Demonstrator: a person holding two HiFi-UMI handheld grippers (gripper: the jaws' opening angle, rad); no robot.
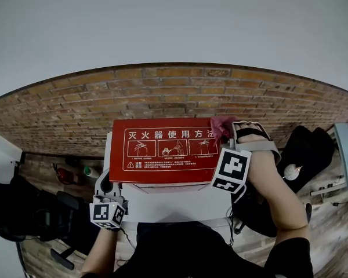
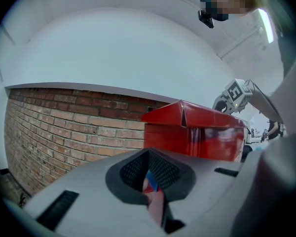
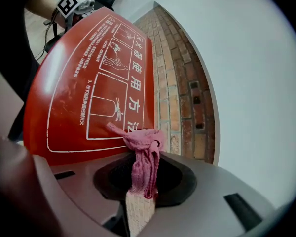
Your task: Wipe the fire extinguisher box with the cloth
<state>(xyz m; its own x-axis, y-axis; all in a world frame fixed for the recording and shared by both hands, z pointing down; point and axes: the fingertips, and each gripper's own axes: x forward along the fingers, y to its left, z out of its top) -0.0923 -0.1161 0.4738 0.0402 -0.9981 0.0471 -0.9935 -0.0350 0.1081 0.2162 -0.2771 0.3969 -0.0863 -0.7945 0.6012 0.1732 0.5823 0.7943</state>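
- Shows the red fire extinguisher box (image 1: 165, 152) standing against the brick wall (image 1: 162, 94), with its long axis left to right along the wall.
- Presents the printed lid face-up to the head view, with the white characters reading upright from the person's side.
- Finds the right gripper (image 1: 227, 133) at the lid's far right corner, with its fingers (image 3: 138, 209) clamped together on the pink cloth (image 3: 144, 154).
- Has the cloth bunched at the fingertips and draped down over them, with one twisted tail pointing left across the red lid.
- Places that bunch right at the lid's edge, beside the last printed characters; cannot tell whether it touches.
- Puts the left gripper (image 1: 106, 185) at the box's near left corner, low beside the side wall and well apart from the cloth.
- Looks along the left gripper's fingers (image 2: 155, 201) toward the box's red side, with the pads pressed together and nothing recognisable between them.
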